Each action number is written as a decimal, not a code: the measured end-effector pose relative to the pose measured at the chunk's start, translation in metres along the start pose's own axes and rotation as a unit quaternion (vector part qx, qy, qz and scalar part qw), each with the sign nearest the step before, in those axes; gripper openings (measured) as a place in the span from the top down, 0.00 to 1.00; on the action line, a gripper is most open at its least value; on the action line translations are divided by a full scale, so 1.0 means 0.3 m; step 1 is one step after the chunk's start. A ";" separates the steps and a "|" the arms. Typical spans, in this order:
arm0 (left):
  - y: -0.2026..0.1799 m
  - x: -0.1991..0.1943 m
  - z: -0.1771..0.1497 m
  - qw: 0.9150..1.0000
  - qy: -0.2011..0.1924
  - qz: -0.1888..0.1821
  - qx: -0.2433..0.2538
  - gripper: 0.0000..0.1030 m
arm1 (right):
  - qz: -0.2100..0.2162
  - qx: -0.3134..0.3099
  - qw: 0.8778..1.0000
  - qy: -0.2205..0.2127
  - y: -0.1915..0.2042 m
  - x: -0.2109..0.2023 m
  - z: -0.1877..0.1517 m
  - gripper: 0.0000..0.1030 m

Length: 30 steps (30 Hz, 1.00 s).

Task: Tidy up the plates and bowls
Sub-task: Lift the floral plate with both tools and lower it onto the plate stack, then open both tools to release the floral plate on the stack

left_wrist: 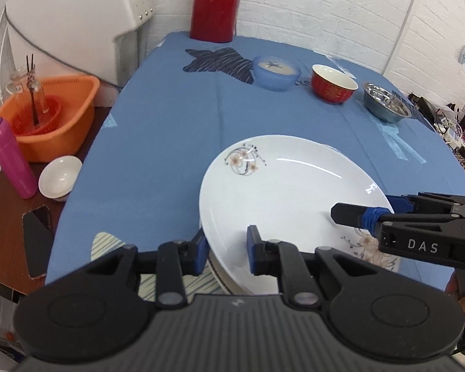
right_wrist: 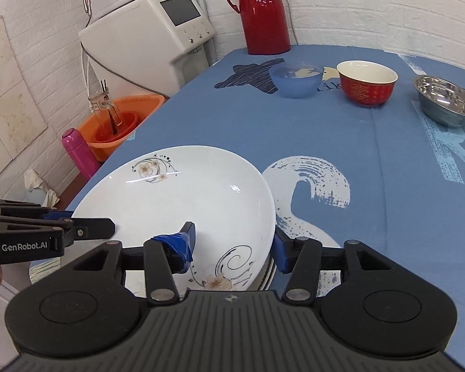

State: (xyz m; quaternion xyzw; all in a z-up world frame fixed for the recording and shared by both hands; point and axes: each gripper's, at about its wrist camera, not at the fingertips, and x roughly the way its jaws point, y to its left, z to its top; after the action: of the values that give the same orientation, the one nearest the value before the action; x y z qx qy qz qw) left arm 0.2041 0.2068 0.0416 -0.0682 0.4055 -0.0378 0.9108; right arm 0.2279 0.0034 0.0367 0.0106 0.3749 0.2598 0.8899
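Between both grippers, white plate (left_wrist: 282, 186) tilted (floral face up), jaws straddling rims

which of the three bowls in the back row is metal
The steel bowl, at the right end of the row; the red bowl sits in the middle and the blue bowl on the left.

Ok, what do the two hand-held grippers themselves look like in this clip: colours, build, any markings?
Both are matte black plastic with ribbed bodies, round pivot discs and silver rivets on linkage arms. The left hand-held gripper has blue finger pads and white "GenRobot.AI" lettering on its side, seen from the right wrist view. The right hand-held gripper has blue pads too, one finger wrapped in blue tape, and reads "DAS". No cables or sleeves show.
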 end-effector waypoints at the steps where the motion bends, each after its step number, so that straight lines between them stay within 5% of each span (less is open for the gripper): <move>1: 0.001 0.001 -0.002 1.000 -0.003 -0.002 0.000 0.87 | -0.005 -0.011 1.000 -0.001 0.006 -0.002 -0.004 0.64; 6: 0.002 -0.002 -0.010 1.000 -0.005 -0.011 0.005 0.80 | -0.011 -0.030 0.999 0.001 0.017 -0.008 -0.014 0.64; 8: 0.009 0.003 -0.008 1.000 0.002 -0.015 -0.001 0.50 | -0.005 -0.031 1.000 0.003 0.018 -0.009 -0.016 0.64; 17: 0.008 -0.057 0.007 0.999 -0.032 -0.010 0.003 0.51 | -0.006 0.005 1.000 0.010 -0.022 -0.013 -0.027 0.64; 22: -0.012 -0.068 0.027 0.999 -0.035 -0.010 0.005 0.50 | -0.020 -0.060 0.998 0.030 0.025 -0.004 -0.032 0.63; 30: -0.075 -0.072 0.032 0.999 -0.036 -0.014 0.019 0.49 | -0.002 0.032 0.999 -0.021 -0.098 -0.130 -0.038 0.64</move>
State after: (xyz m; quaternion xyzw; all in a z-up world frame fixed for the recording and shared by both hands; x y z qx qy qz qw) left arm 0.1965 0.1880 0.0672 -0.0580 0.3708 -0.0558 0.9252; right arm 0.2108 -0.0426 0.0482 0.0442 0.3643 0.2457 0.8972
